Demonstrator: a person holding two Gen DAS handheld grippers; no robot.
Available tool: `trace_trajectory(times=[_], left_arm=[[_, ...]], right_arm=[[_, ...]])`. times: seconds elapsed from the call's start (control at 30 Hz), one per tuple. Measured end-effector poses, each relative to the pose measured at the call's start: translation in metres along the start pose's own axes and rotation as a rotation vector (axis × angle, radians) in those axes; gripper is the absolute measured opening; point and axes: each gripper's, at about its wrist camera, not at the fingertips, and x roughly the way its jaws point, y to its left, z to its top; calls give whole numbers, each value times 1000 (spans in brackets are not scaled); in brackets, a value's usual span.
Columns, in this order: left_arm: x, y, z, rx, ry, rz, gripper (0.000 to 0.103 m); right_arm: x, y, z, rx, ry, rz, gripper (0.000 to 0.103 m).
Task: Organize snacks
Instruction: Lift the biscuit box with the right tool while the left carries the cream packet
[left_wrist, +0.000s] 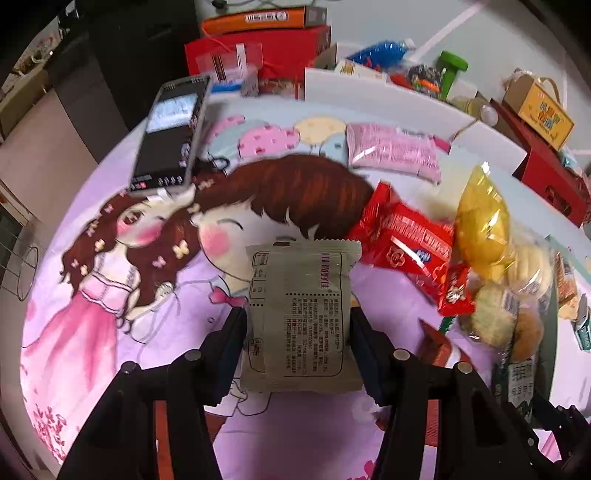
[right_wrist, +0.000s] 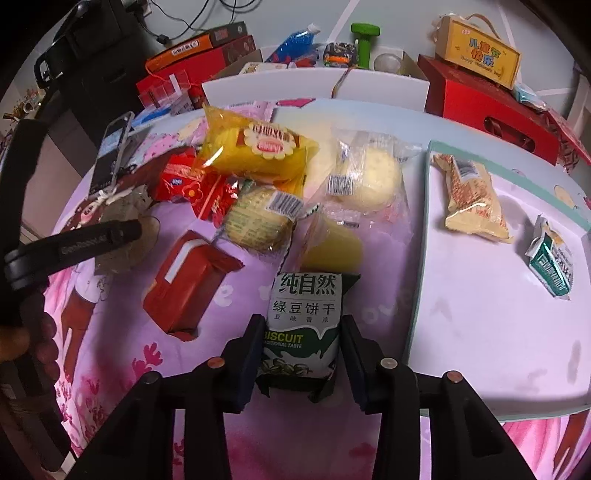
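Your left gripper (left_wrist: 297, 325) is clamped on a flat beige foil snack packet (left_wrist: 301, 314) printed with dark text, both fingers pressing its long sides and holding it above the pink and lilac cartoon-print cloth (left_wrist: 92, 295). Your right gripper (right_wrist: 300, 350) is closed around a small green and white biscuit packet (right_wrist: 302, 325) with "BISCUIT" on its face, gripped upright between the two pads over the same cloth. Just to the right of that packet lies a white tray with a pale green rim (right_wrist: 421, 258); inside it sit a tan and red noodle-style packet (right_wrist: 472, 195) toward the far side and, well apart from it, a second green and white biscuit packet (right_wrist: 550, 262) near the right edge. The loose pile of snacks is on the cloth left of the tray: a yellow clear-wrapped cake bag (right_wrist: 255, 147), a round pale bun in clear film (right_wrist: 365, 173), a round greenish cake with a barcode label (right_wrist: 258, 218), crumpled red wrappers (right_wrist: 192, 184), and a red folded paper packet (right_wrist: 184, 284) lying nearest you. A pink printed packet (left_wrist: 393, 151) rests alone near the far edge of the cloth, and a black smartphone (left_wrist: 170, 136) stands tilted at the far left.
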Motion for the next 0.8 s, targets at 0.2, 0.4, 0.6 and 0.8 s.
trace_trajectory(times=[0.2,0.4,0.6,0.8], left_arm=[[-35,-7,5,13,-77,1,57],[-52,-17,10,26,-108,9,57],[-44,-22,4,44,-58,12,58],[-30,-23,-6,46,6,3,58]], right_arm=[[-23,-7,4,27,-60,30,30],[-28,-10,6,32,-66,37,31],[-13,-7,4,4,-22,24,32],[-1,-5,0,-9,13,11,45]])
